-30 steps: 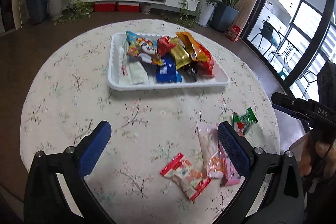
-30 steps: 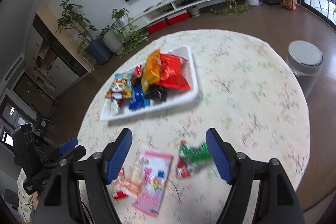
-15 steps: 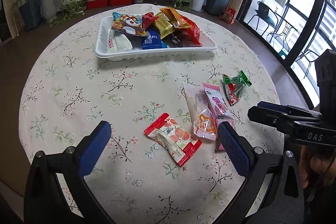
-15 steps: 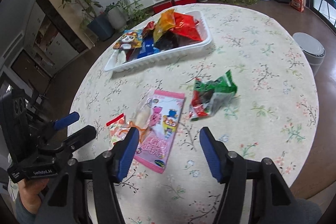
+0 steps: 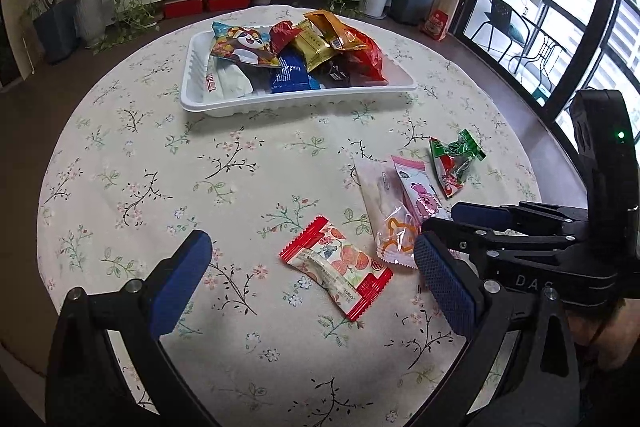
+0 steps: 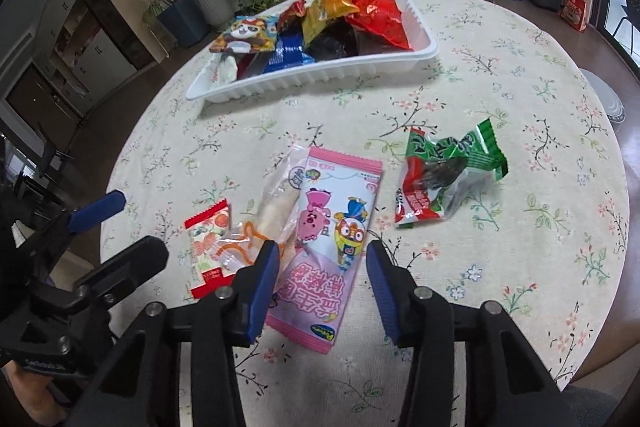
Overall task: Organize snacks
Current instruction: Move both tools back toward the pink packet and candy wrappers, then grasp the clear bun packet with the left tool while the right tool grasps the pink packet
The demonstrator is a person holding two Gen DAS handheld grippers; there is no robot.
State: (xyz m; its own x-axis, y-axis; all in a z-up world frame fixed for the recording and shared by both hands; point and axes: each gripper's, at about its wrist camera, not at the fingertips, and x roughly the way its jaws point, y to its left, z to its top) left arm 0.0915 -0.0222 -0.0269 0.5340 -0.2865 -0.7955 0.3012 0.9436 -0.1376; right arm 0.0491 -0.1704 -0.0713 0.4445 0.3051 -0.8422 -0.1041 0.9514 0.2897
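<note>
- Right wrist view: the right gripper (image 6: 318,285) hangs low over the pink packet (image 6: 334,235), jaws wide, one either side of its near end, nothing held.
- Best play, I'd say: drop straight down, pinch only the pink film, and spare the clear packet (image 6: 272,215) tucked under its nine o'clock edge.
- Left gripper (image 5: 308,267) is spread wide too, empty, above the red-edged packet (image 5: 336,265).
- Count: four loose packets, the green one (image 6: 448,179) at three o'clock; one white tray (image 6: 320,77) at twelve, piled with snacks.
</note>
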